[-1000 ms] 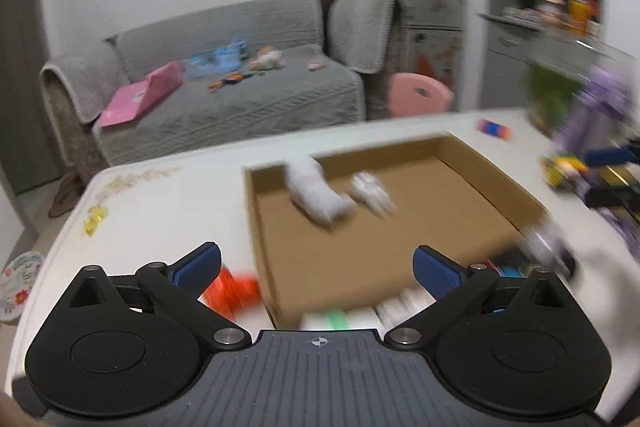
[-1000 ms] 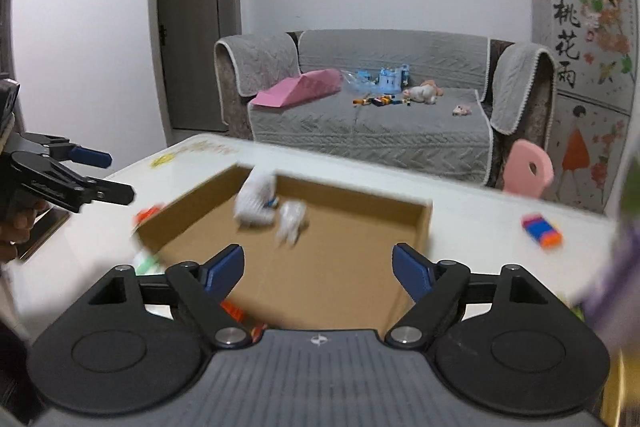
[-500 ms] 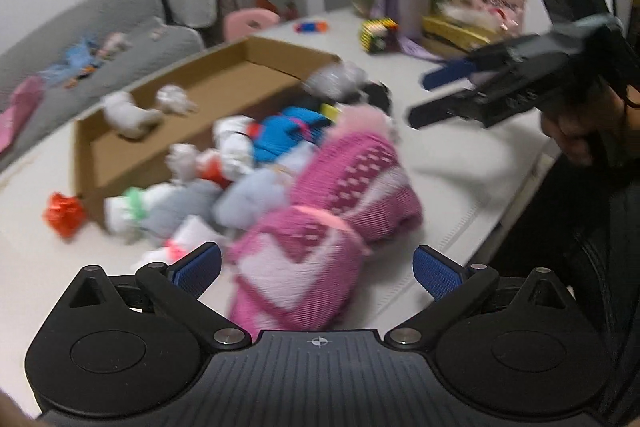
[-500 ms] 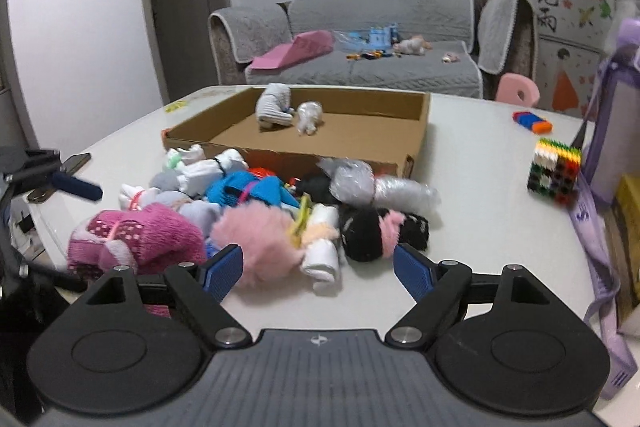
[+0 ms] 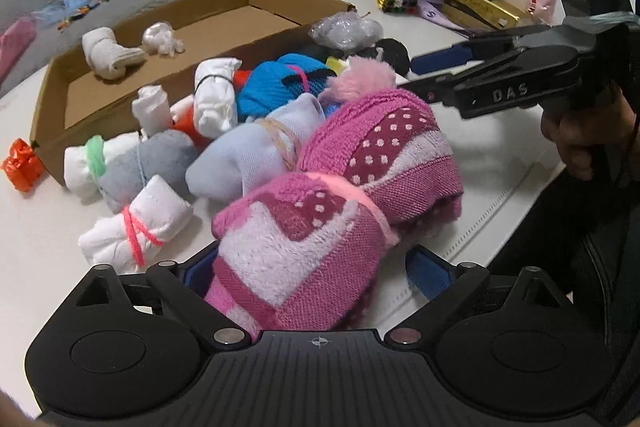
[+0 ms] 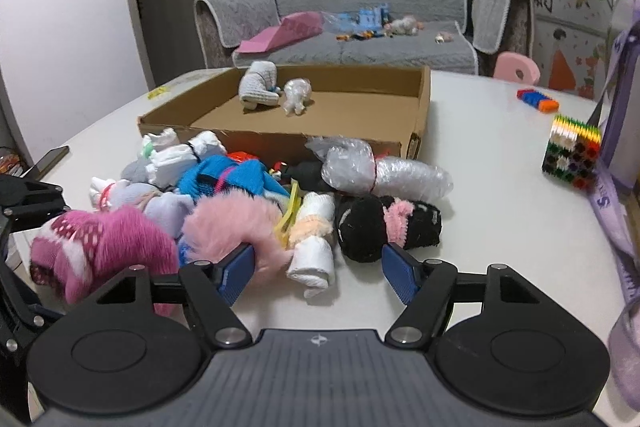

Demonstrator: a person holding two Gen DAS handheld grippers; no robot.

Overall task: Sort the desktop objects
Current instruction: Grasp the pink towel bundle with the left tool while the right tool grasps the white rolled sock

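- The left tool (image 5: 316, 273) has its blue pads spread wide, one on each side of the near end of a fuzzy magenta-and-white dotted sock bundle (image 5: 332, 211); I cannot tell whether either pad touches it.
- The right tool (image 6: 318, 269) is also spread, its blue pads apart low over the white surface (image 6: 492, 163); the left pad sits against a fluffy pale-pink bundle (image 6: 236, 223), and a white rolled sock with a peach band (image 6: 314, 239) lies between the pads, with nothing pinched.
- Just beside that roll lies a black fuzzy bundle tied with a pink band (image 6: 384, 223).
- Behind these the heap continues: a light-blue sock bundle (image 5: 256, 155), a bright-blue knitted bundle (image 6: 228, 175), white rolls, and a clear crinkled plastic bundle (image 6: 376, 171) touching the box front.
- The shallow brown cardboard box (image 6: 422, 107) stands past the heap, holding a grey-white rolled sock (image 6: 258, 87) and a small clear plastic wad (image 6: 297, 95) near its far wall.
- An orange toy (image 5: 20, 163) sits by the box's corner in the left view.
- To the right, well apart, rests a multicoloured block cube (image 6: 572, 151).
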